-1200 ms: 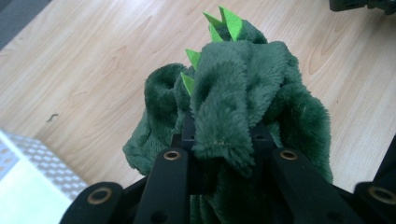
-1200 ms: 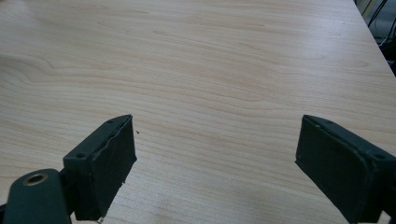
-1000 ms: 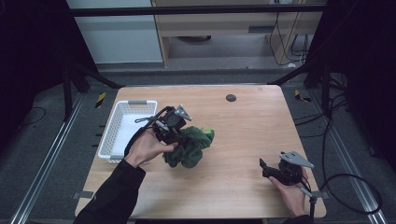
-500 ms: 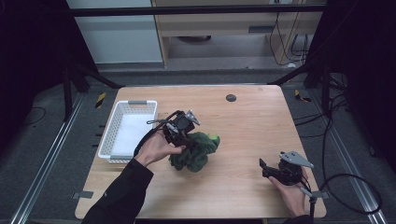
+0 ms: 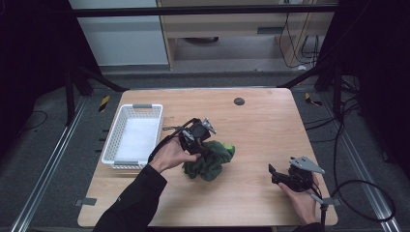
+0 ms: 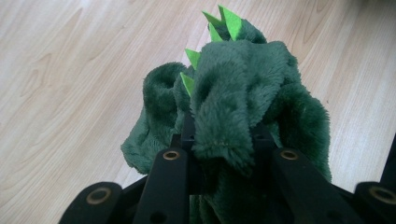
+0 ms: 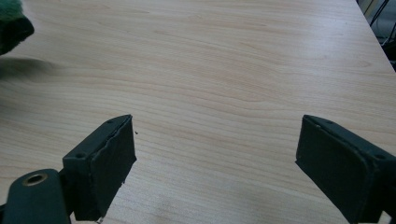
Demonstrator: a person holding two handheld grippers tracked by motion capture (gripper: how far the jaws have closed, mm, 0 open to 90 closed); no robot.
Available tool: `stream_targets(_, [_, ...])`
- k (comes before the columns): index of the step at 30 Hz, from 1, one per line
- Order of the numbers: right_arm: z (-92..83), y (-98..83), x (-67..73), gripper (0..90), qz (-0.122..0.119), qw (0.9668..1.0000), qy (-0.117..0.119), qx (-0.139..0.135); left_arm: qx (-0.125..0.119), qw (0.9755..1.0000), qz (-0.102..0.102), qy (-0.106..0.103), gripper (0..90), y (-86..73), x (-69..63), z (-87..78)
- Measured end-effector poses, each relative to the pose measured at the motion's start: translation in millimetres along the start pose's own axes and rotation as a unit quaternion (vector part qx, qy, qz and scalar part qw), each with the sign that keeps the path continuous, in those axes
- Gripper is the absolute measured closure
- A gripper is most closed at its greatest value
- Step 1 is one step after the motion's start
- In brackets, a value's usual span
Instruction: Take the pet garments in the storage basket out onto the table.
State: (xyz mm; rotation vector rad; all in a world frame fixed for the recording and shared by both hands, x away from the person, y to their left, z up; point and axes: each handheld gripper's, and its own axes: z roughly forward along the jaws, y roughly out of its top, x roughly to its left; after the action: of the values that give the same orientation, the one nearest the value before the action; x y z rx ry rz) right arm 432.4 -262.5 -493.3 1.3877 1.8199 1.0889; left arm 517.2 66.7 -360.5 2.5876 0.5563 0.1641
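The dark green plush toy, fleecy with bright green felt spikes along its back, sits straight ahead of the left gripper, whose jaws are clamped on a thick fold of its fur; in the left gripper view the toy bulges up and away from the jaws, its spiked ridge running forward along the tool's own line. It lies near the middle of the table, and whether its underside touches the wood or is lifted just clear I cannot tell. The left hand is plainly the nearer one. The right gripper rests well apart, toward the person's edge, jaws spread wide over bare wood with nothing between them; from there the toy lies ahead and off to its left, just a green edge in its view. A white basket stands beside the left gripper on the side away from the toy, probably the destination. Beyond are dark floor, black frame legs, trailing cables and pale cabinets.
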Motion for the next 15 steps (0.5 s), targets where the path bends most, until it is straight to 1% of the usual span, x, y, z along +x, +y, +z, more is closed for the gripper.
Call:
stream_targets(5, [-0.2,-0.1,-0.9,11.6,0.0,1.0,-0.003,-0.002,0.01,0.9999,0.006,-0.006,74.5,1.0,-1.9,12.1])
stream_targets(8, [-0.2,-0.2,-1.2,11.4,-0.002,1.0,-0.005,-0.002,0.012,0.9998,0.007,-0.013,74.4,0.5,-3.0,19.2])
stream_targets(10, [-0.3,-0.2,-1.2,11.4,-0.002,1.0,-0.006,-0.002,0.013,0.9997,0.007,-0.019,74.2,0.1,-4.0,22.9])
stream_targets(11, [-0.3,-0.2,-1.1,11.4,-0.002,1.0,-0.007,-0.002,0.015,0.9996,0.01,-0.02,74.1,0.2,-4.1,24.6])
stream_targets(15, [-0.2,-0.3,-1.0,11.4,-0.002,1.0,-0.007,-0.001,0.02,0.9995,0.011,-0.023,73.2,0.2,-5.4,30.3])
